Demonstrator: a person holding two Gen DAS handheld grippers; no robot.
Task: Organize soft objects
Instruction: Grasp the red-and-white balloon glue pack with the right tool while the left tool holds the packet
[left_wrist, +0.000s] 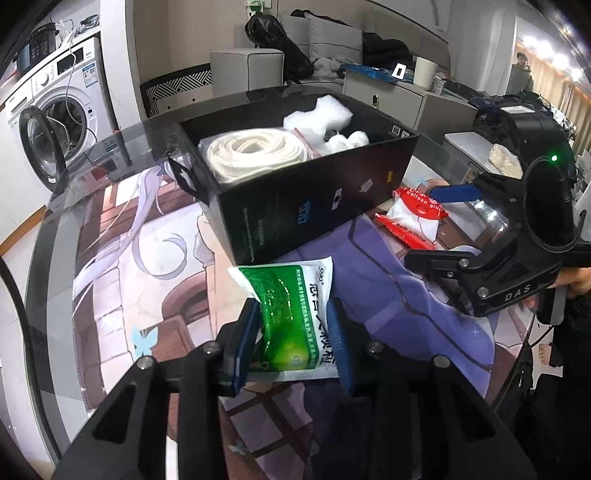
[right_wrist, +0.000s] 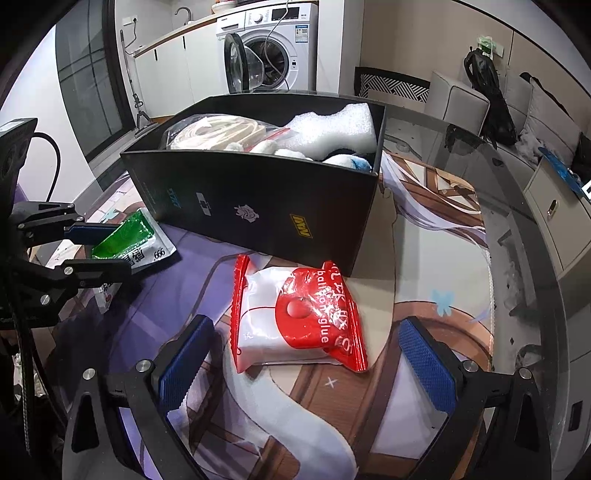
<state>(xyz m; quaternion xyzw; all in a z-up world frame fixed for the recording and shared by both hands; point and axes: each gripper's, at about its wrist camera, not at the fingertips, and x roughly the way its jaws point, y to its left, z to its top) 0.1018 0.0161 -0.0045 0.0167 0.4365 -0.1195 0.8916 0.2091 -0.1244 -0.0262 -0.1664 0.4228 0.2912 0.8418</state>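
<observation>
My left gripper is shut on a green and white packet, held just in front of the black box; the packet also shows in the right wrist view. The box holds a bagged coil of white cord, white foam and small plush items. A red and white packet lies on the mat beside the box. My right gripper is open, its blue pads on either side of that packet without touching it.
The round glass table carries a printed mat. A washing machine with its door open stands behind. A sofa, a low cabinet and a person are at the back.
</observation>
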